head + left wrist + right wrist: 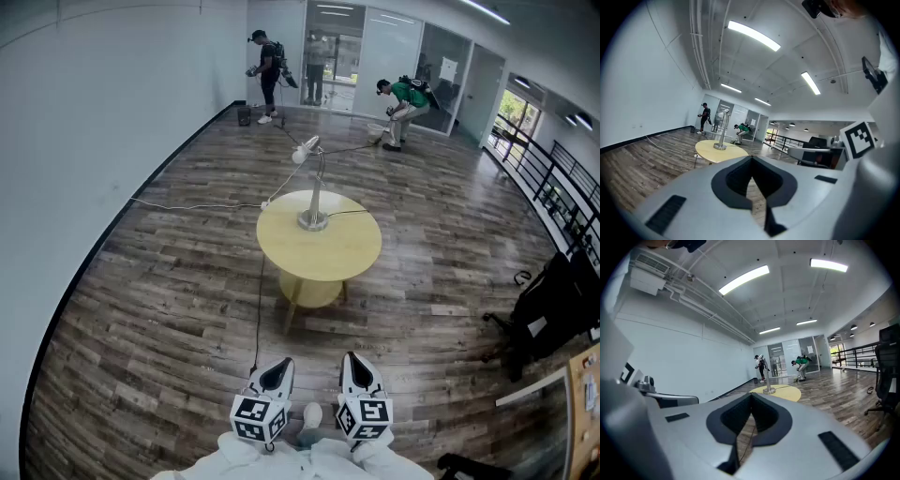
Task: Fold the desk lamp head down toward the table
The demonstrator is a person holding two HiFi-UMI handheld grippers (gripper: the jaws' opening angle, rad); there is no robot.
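Floor (169, 281): wood-grain planks, grey-brown, low sheen catching ceiling light. Round table (328, 258): smooth pale-yellow top, matt. Desk lamp (314, 202): polished metal stem and base, bright highlights; head white, material unclear. Left gripper (751, 159), right gripper (751, 398): smooth light-grey plastic shells, satin finish; inner pads (732, 183) matt black. Walls (122, 94): flat white paint, matt. Far partitions (394, 47): clear glass, glossy. Sleeves (239, 459): white cloth, softly creased.
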